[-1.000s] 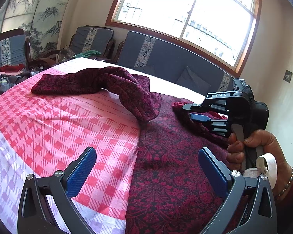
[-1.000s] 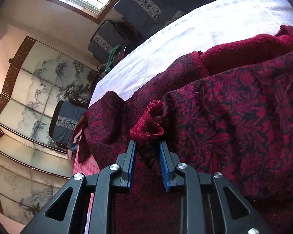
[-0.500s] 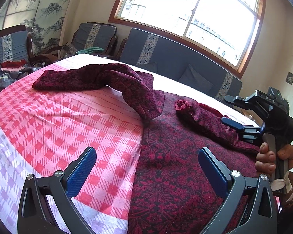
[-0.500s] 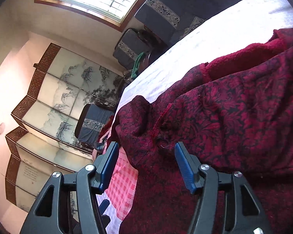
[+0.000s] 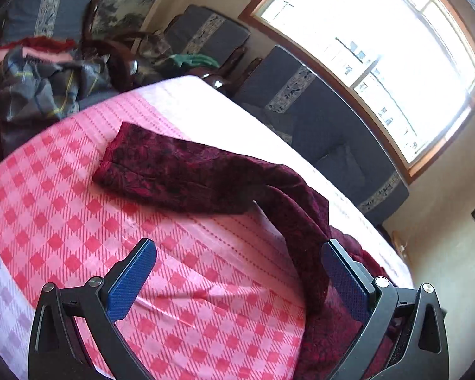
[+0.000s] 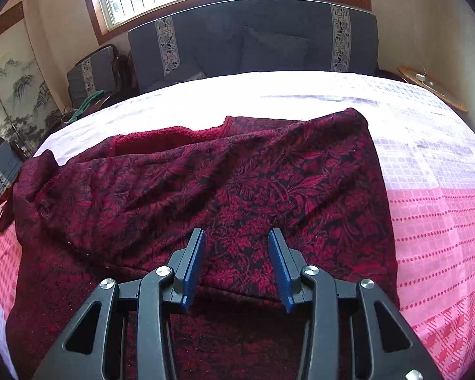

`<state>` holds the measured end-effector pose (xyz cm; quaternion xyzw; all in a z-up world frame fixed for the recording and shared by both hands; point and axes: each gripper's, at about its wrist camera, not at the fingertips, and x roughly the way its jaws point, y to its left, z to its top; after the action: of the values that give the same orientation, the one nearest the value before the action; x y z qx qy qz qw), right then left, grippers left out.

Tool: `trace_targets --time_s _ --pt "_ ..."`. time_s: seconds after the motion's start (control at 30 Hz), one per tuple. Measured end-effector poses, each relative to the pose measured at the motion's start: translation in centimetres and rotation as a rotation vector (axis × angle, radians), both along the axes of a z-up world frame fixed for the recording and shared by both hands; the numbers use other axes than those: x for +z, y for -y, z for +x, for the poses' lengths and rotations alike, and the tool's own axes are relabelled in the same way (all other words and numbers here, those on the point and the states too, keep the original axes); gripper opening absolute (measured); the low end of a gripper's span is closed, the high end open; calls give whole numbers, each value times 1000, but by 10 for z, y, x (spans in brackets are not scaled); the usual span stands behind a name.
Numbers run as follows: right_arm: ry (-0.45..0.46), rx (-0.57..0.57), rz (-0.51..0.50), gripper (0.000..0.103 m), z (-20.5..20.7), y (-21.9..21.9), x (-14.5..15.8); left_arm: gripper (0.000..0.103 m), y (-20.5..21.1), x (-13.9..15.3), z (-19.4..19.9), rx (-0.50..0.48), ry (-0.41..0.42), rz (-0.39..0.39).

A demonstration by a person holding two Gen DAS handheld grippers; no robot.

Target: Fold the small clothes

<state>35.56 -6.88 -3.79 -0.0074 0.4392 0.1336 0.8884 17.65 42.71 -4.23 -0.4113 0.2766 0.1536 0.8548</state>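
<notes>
While the dark red patterned garment [image 6: 237,183] lies spread on the pink checked bedspread [image 5: 79,221] of the bed, its sleeve [image 5: 180,171] extends to the far left. Right gripper [image 6: 236,262] hovers over the garment body, jaws closing, nothing pinched between them. Left gripper [image 5: 237,281] stands wide apart above the bedspread, its right finger just beside the garment edge

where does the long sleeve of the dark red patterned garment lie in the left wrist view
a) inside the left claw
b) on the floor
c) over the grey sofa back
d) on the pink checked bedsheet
d: the long sleeve of the dark red patterned garment stretches flat across the pink checked bedsheet, clear of the open left claw.
</notes>
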Motion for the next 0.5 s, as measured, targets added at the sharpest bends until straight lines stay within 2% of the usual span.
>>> trace_targets --time_s 0.1,0.17,0.2,0.3,0.43,0.47,0.5 --pt "30 11 -26 42 -5 -4 -6 102 -48 -33 1 92 0 -234" --pt "40 23 -44 45 -8 -8 -6 102 -72 -47 -2 173 25 -316" --pt "41 25 -41 46 -8 -8 -6 101 -80 -49 -3 185 55 -333" --pt "40 25 -16 46 -8 -5 -6 101 -97 -48 8 188 42 -328" --pt "48 30 -30 50 -14 -12 -6 99 -106 -44 31 170 -10 -250" --pt "50 33 -38 52 -14 -13 -7 74 -107 -45 36 173 -28 -236" --pt "51 37 -45 53 -15 -14 -7 27 -109 -49 43 162 -58 -243"
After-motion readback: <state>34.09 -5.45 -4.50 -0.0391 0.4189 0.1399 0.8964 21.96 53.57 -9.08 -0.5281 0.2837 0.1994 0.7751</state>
